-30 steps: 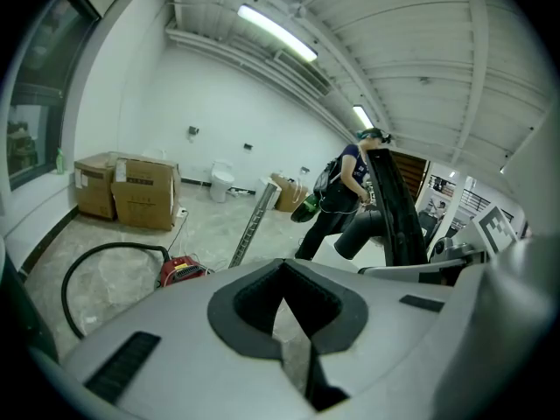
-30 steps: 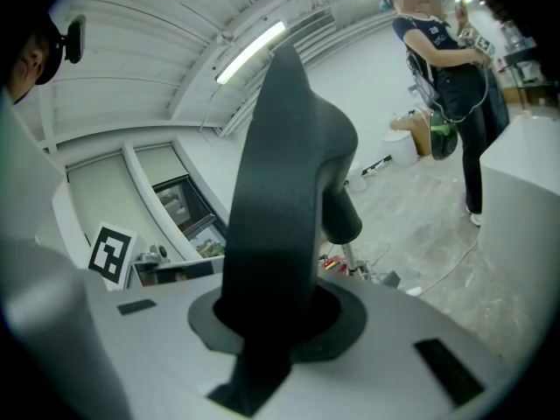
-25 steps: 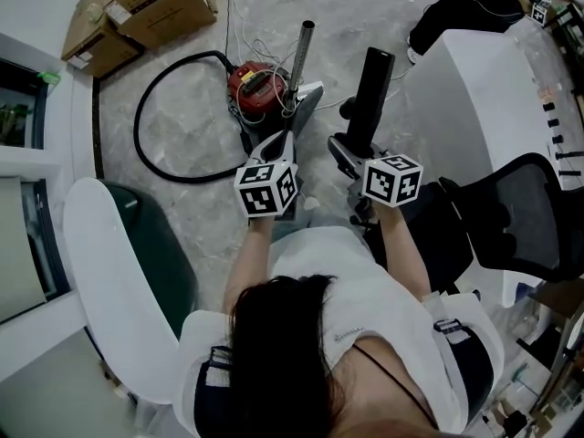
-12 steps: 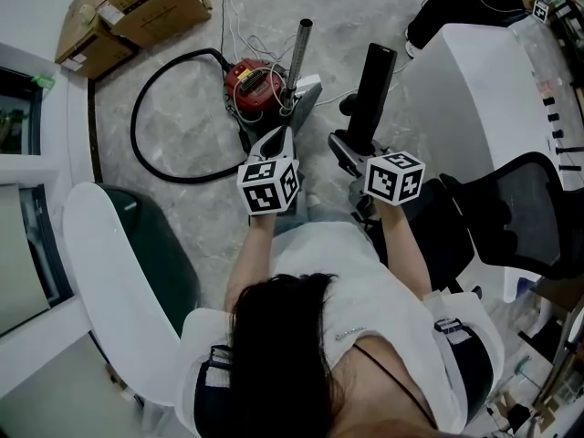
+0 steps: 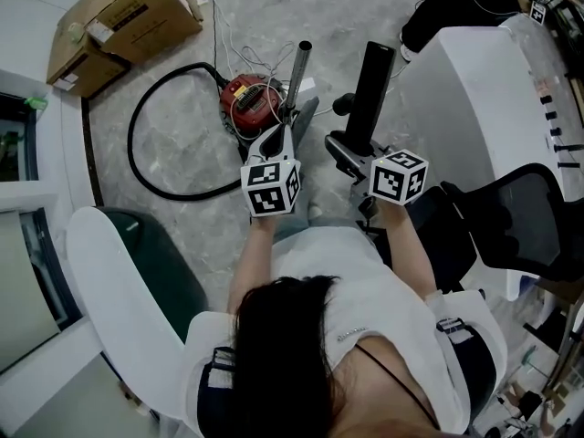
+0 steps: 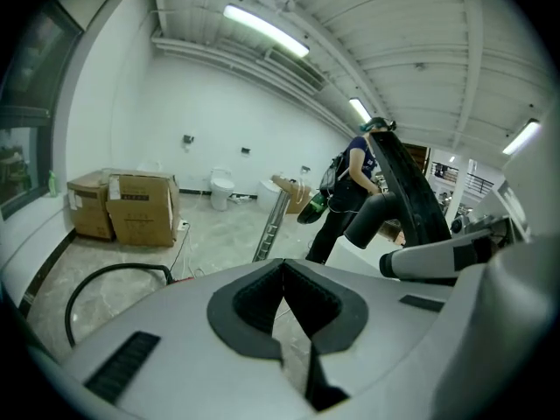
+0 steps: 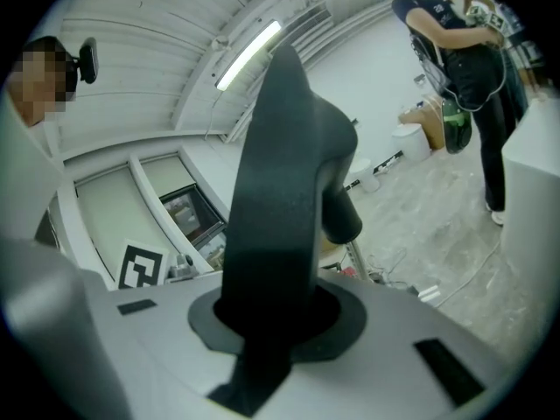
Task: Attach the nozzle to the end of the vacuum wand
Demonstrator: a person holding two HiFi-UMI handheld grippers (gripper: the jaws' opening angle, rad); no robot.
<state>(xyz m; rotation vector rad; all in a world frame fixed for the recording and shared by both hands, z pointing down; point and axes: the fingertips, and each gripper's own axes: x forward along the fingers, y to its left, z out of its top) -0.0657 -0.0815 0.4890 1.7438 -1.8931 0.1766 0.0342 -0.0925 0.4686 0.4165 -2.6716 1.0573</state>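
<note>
Left gripper (image 6: 282, 274) and right gripper (image 7: 262, 322): smooth pale grey shells, dark grey pads (image 6: 249, 300) lining the jaws, a dark slot either side; behind the jaws, a white marker cube (image 5: 270, 187) with black squares. Further back, a white short-sleeved top (image 5: 365, 308) with dark-banded sleeves (image 5: 217, 372)

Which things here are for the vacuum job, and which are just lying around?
For the job:
black nozzle
metal wand
red vacuum
black hose

Just lying about:
cardboard boxes
black office chair
</note>
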